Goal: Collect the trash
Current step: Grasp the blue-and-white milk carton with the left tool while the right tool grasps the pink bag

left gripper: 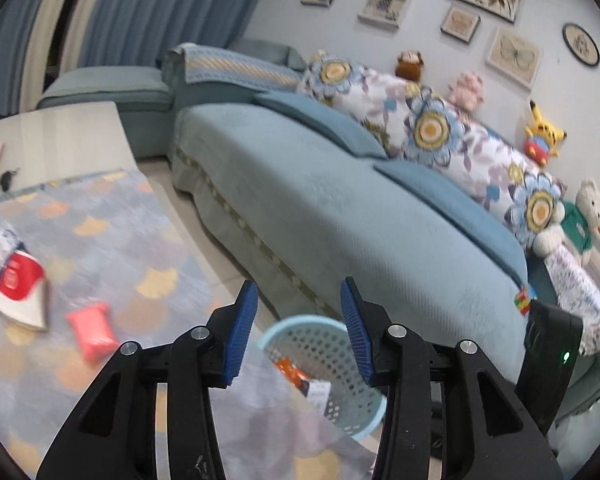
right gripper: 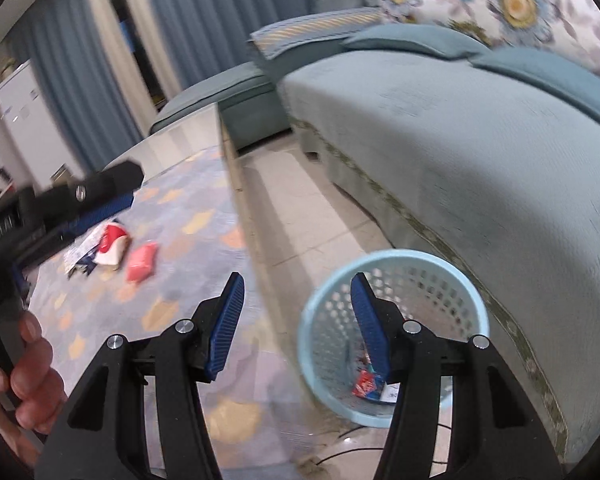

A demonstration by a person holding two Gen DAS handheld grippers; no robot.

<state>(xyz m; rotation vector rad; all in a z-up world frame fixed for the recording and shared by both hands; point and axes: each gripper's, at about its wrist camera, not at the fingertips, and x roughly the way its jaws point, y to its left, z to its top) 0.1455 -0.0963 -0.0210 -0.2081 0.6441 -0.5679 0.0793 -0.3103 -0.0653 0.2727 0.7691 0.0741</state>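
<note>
above the bin (right gripper: 392, 340), both jaws apart, empty

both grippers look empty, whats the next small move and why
Probably swing the left gripper left toward the pink packet on the table. Both sets of jaws stand open and empty, the basket already holds wrappers, and the packet lies apart from the red and white wrappers.

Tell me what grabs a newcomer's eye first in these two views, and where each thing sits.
The pale blue perforated plastic basket stands on the tiled floor between the table and the long teal sofa, with a few wrappers already at its bottom. On the patterned tablecloth, a pink plastic packet lies beside a red and white paper cup. Both tools, left and right, are open and empty.
</note>
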